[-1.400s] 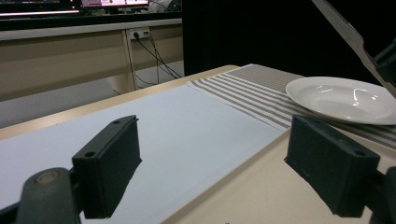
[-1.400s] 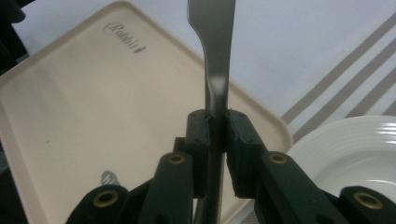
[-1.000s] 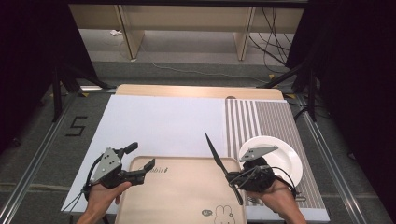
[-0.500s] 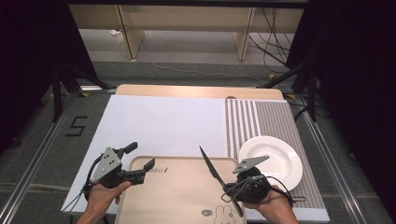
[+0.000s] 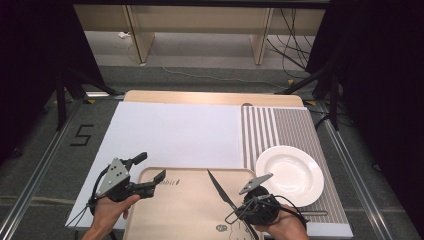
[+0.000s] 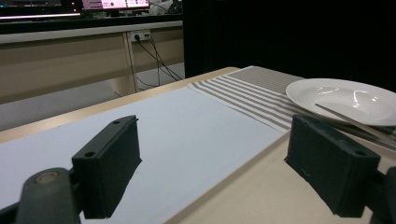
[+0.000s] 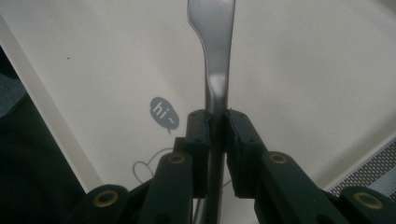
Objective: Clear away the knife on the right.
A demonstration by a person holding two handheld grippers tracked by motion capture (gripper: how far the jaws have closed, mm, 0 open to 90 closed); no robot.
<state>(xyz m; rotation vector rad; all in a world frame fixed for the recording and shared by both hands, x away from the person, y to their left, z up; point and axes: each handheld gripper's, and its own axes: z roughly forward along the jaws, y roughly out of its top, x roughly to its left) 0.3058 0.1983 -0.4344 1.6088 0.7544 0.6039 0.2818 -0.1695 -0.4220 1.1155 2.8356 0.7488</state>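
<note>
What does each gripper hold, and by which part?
Right gripper: a knife, clamped by its handle. Left gripper: nothing, jaws open.

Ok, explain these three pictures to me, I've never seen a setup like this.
A person holds a hand tool with two black jaws in each hand. The high view looks down on the table; the two gripper views come from a camera on each tool. On the table lie a white sheet, a striped mat with a white plate, and a beige tray. The right gripper pinches a table knife over the tray. The left gripper is open, straddling the tray's edge.
</note>
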